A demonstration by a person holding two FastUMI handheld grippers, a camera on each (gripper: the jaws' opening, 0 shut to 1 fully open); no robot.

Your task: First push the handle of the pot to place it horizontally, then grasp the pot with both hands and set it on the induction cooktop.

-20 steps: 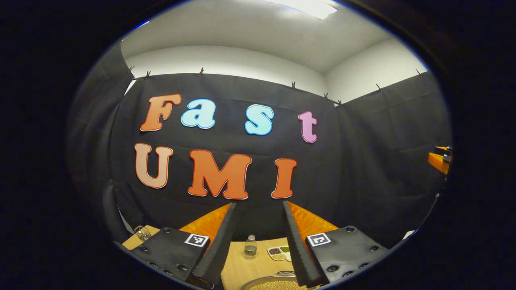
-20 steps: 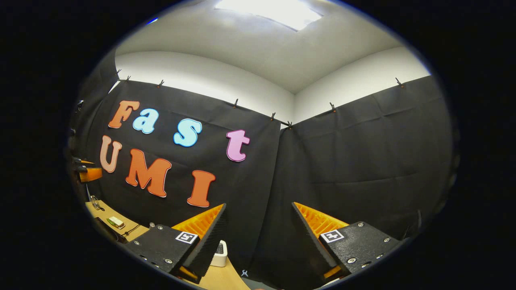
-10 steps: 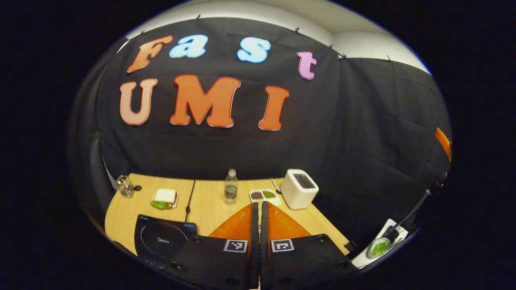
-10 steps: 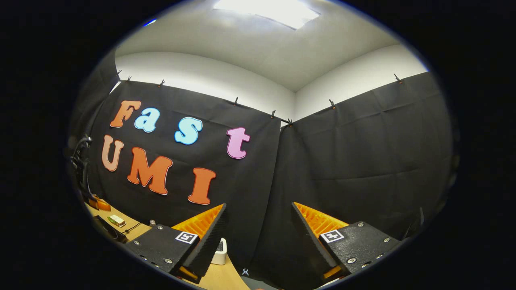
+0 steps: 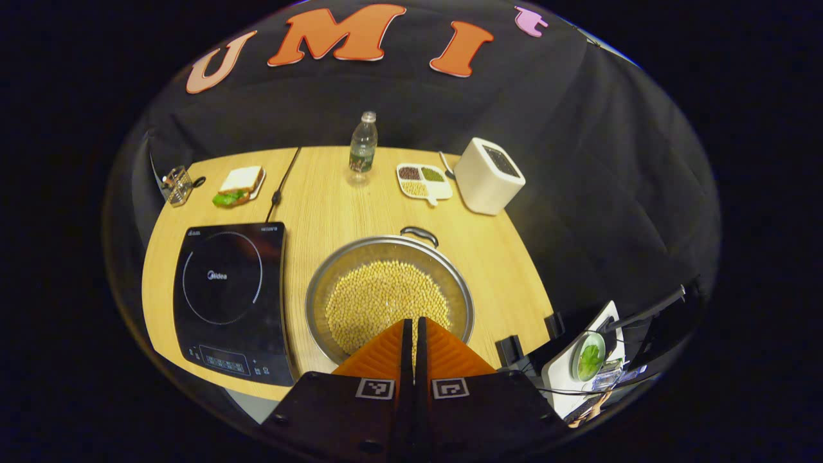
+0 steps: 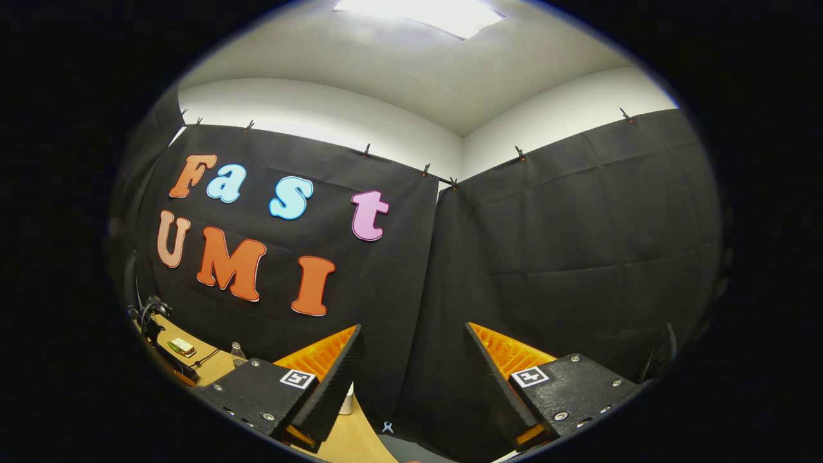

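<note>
One pot [image 5: 389, 292] of beans sits near the table's [image 5: 514, 270] front edge, beside one cooktop [image 5: 230, 297]. The left gripper [image 5: 413, 331], fingers closed and empty, hovers above the pot; the right gripper [image 6: 411, 360] is spread wide, holding nothing.

Black gripper [image 5: 413, 331] mounts, square markers

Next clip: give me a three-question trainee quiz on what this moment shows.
1. True or false: the pot already sits on the cooktop.
2. What stands nearest the toaster? A) sandwich B) divided dish C) cooktop
3. Fill in: the left gripper has its fingers ____, the right gripper has them ____.

Key: 1 false, it stands on the table beside it. 2 B, the divided dish. 3 shut; open.
</note>
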